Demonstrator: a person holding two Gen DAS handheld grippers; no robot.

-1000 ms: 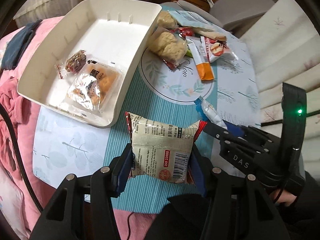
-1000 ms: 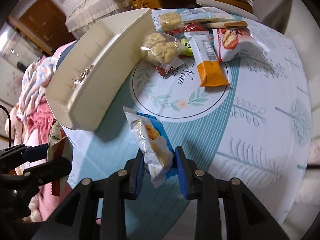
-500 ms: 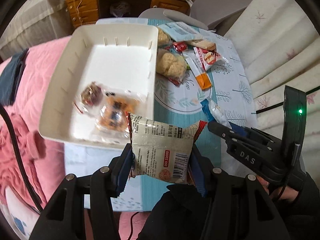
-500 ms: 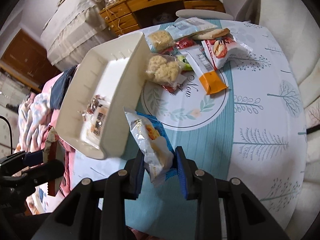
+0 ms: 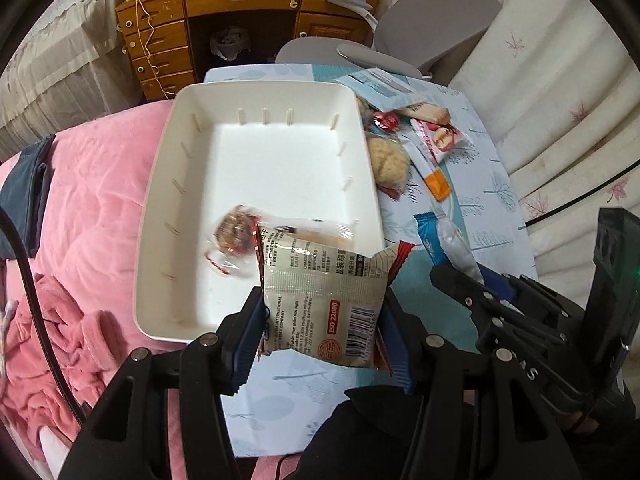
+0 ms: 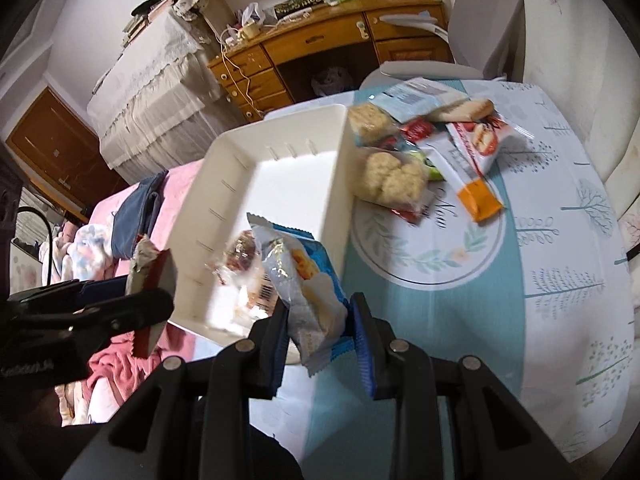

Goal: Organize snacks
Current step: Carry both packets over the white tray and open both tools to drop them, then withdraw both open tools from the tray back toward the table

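My left gripper (image 5: pixel 322 330) is shut on a beige snack packet (image 5: pixel 324 296) with a barcode, held above the near edge of the white tray (image 5: pixel 256 92). My right gripper (image 6: pixel 320 320) is shut on a blue-and-clear snack packet (image 6: pixel 304 276), held over the tray's near right corner (image 6: pixel 336 184). Two wrapped snacks (image 5: pixel 234 236) lie inside the tray. The right gripper with its blue packet (image 5: pixel 448 240) shows at the right of the left wrist view. The left gripper with its packet (image 6: pixel 150 270) shows at the left of the right wrist view.
Several loose snacks (image 6: pixel 400 176) lie on the teal-and-white tablecloth (image 6: pixel 540 264) beside the tray, among them an orange-ended bar (image 6: pixel 476 196) and a strawberry packet (image 6: pixel 484 140). A pink blanket (image 5: pixel 92 184) lies left of the table. A wooden desk (image 5: pixel 248 12) and grey chair (image 5: pixel 432 28) stand behind.
Both grippers rose and moved left toward the tray with their packets still held. The tray now sits under and ahead of both packets, and more of the room shows.
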